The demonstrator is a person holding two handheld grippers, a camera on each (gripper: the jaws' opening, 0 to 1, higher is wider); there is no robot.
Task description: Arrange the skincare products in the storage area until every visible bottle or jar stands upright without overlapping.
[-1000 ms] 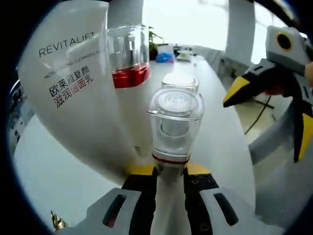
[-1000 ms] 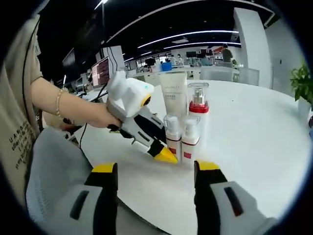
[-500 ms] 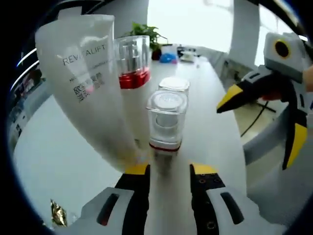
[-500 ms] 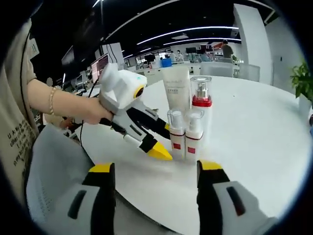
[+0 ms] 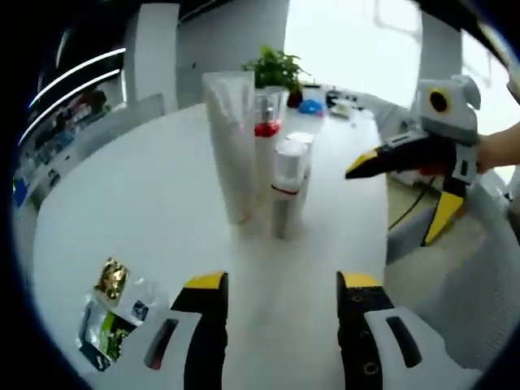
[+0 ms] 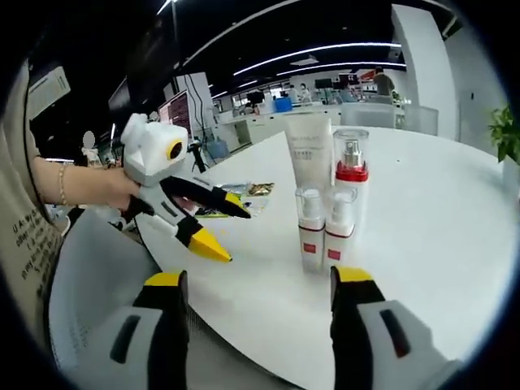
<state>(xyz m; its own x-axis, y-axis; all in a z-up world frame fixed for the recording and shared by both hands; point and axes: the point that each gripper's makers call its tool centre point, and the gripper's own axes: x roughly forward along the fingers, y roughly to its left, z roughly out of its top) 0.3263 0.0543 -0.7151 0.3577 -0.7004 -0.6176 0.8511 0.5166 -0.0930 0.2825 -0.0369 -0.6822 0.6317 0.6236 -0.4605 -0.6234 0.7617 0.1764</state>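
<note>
Left gripper (image 5: pixel 280 286) has backed off the bottles, jaws apart, empty. Table (image 6: pixel 422 211) white, centre frame. Right gripper (image 6: pixel 258 280) also apart, empty. Tube (image 6: pixel 309 154), tall pump bottle (image 6: pixel 351 171) and two small bottles (image 6: pixel 325 231) stand upright, clustered mid-frame. Sachets (image 5: pixel 110 309) lower left.

A white tabletop (image 5: pixel 146 203) (image 6: pixel 422 236) with a rounded edge carries 4 skincare items standing upright in a tight cluster: a tall white tube (image 5: pixel 230 146) (image 6: pixel 309 154), a red-collared pump bottle (image 5: pixel 266 134) (image 6: pixel 351 175) beside it, and 2 small clear-capped bottles (image 5: pixel 286 187) (image 6: pixel 310 227) in front. Well apart from them, some flat sachets (image 5: pixel 110 313) (image 6: pixel 236 199) lie near the tabletop's edge.
</note>
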